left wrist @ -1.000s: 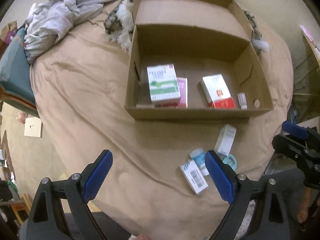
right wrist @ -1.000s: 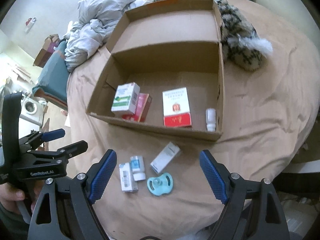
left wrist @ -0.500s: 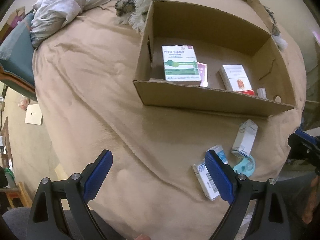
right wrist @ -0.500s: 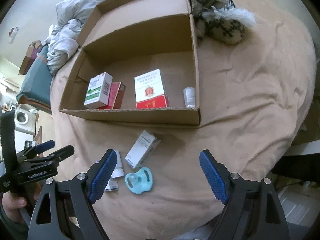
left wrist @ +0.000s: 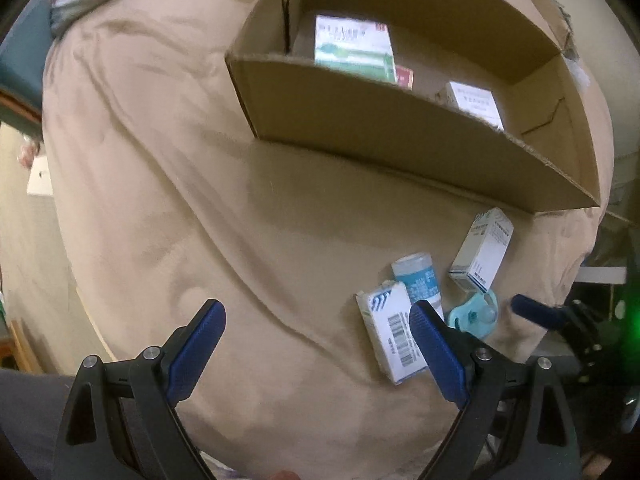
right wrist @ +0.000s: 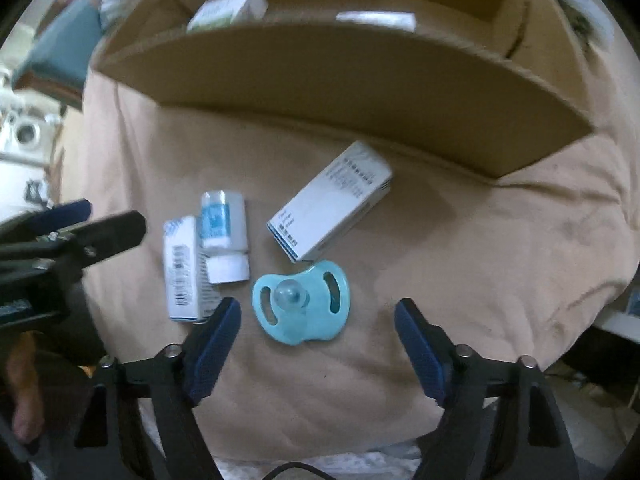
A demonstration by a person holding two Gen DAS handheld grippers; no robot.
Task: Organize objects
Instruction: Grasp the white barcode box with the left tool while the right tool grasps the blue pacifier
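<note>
right hand-held gripper [right wrist: 318,320]: spread wide, nothing held; hung just above the bed cover [right wrist: 480,248], pacifier sat between the blue fingers [right wrist: 218,330].
left hand-held gripper [left wrist: 316,344]: also wide apart, empty; parked over bare cover, barcode box partly masked by its right finger.
pacifier [right wrist: 302,304]: teal, teat up, flat on the cover; judged the next pick. Shield to be straddled across its narrow side, fingers lowered into the soft cover before closing so the thin rim is caught, not skated over.
barcode box [right wrist: 182,268]: lying flat, touching the small bottle [right wrist: 222,236], just left of the pacifier; left finger clearance is tight, so a slight shift right is advised.
white-blue carton [right wrist: 332,202]: lying diagonally, its near corner touching or nearly touching the pacifier; a nudge is likely if the approach is too deep.
bed edge: close under both grippers; anything knocked toward the near side is probably lost to the floor.
open room: bare cover right of the pacifier, free for entry and lift.
cardboard box [right wrist: 360,92]: beyond the loose items, tall near wall to be cleared on transfer; green-white box [left wrist: 352,50] and others already inside, free floor seen at its right end.
</note>
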